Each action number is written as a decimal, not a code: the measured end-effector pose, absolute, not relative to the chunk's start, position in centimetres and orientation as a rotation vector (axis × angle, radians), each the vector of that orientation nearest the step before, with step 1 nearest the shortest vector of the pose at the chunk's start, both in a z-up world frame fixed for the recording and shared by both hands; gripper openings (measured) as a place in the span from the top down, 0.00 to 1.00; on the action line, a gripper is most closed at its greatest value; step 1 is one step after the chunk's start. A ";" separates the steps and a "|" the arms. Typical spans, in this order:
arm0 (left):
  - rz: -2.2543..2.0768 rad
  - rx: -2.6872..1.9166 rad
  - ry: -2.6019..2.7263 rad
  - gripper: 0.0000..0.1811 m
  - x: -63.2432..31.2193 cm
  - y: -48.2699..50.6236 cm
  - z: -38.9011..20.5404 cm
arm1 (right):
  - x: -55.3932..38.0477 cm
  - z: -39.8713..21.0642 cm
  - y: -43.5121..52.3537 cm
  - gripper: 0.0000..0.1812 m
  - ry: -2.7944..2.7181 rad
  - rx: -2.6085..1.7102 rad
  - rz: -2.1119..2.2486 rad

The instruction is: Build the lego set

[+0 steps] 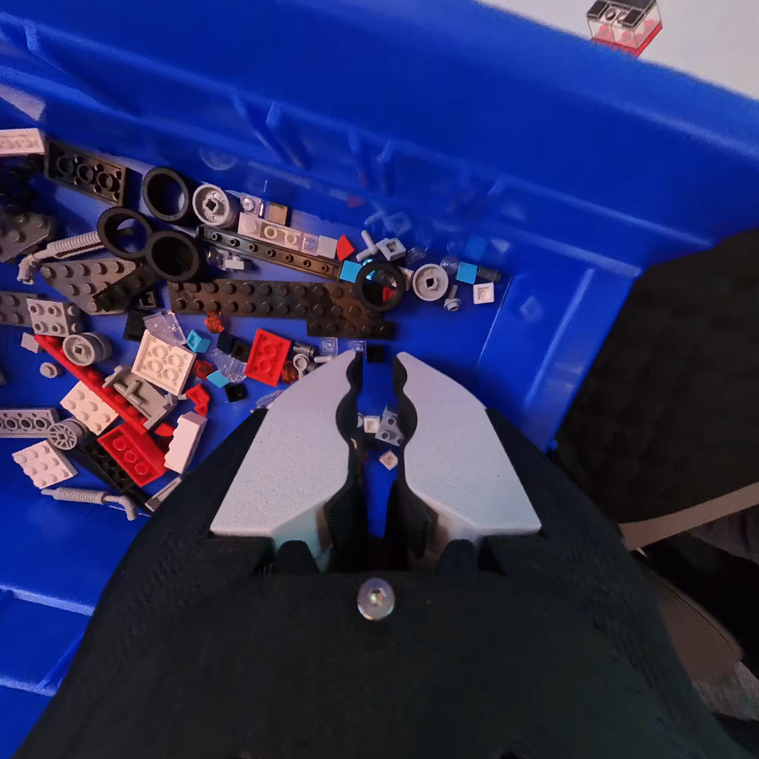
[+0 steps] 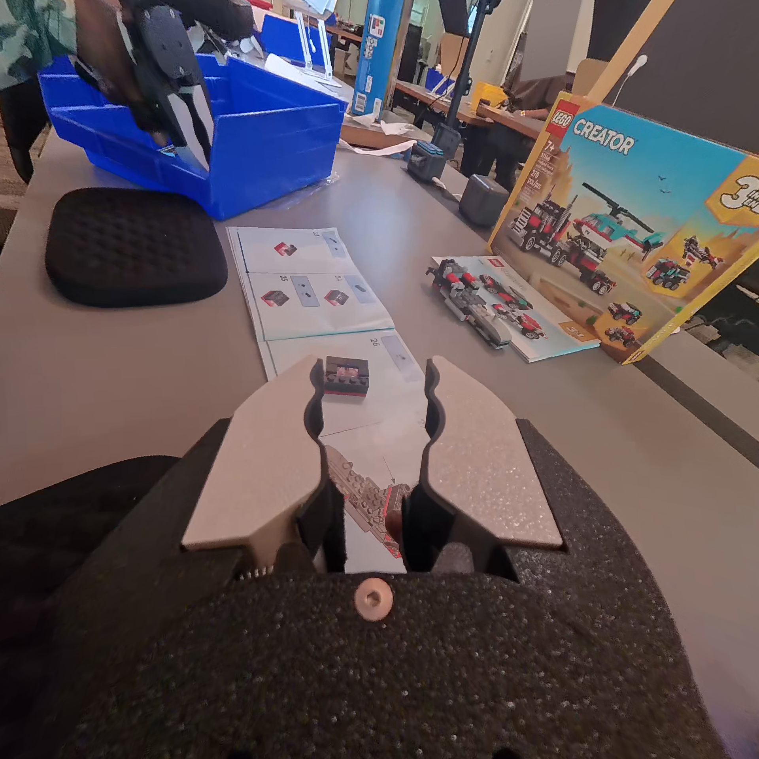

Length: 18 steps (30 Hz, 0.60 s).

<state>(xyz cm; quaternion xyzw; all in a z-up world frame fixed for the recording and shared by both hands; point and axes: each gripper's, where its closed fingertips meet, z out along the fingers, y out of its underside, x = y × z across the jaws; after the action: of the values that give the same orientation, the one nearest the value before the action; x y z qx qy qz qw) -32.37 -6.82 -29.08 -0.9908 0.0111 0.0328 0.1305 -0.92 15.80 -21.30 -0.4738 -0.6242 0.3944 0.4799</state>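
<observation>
Lego pieces [image 1: 263,312] lie heaped in the blue bin [image 1: 410,123], where the left tongs [image 1: 378,361], parted and empty, could nip two tiny neighbours together, while the right tongs [image 2: 371,369] hover released behind the small black-and-red assembly [image 2: 346,376] on the counter [image 2: 123,369].

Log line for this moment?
left hand-held gripper: open, inside blue bin | right hand-held gripper: open, before small black-red build

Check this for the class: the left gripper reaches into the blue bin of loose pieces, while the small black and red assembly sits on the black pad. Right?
Not quite. The right wrist view shows the small black and red assembly on the open instruction booklet, not the black pad. The left gripper does reach into the blue bin.
</observation>
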 end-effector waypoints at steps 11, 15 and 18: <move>0.053 -2.777 -0.013 1.00 -32.5 -7.4 -29.5 | -1.2 -22.6 15.7 0.74 -1.589 -1.178 0.906; 0.080 -2.744 0.009 1.00 -32.4 -8.0 -28.8 | -1.2 -22.4 15.5 0.74 -1.591 -1.167 0.904; 0.100 -2.715 0.169 0.96 -31.8 -7.6 -28.3 | -1.1 -22.3 15.4 0.75 -1.587 -1.159 0.915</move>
<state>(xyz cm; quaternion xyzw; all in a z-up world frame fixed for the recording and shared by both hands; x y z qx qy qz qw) -31.79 -7.63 -28.28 -0.9755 0.0606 0.0360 0.2082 -1.14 15.38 -22.32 -0.4725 -0.6471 0.3730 0.4679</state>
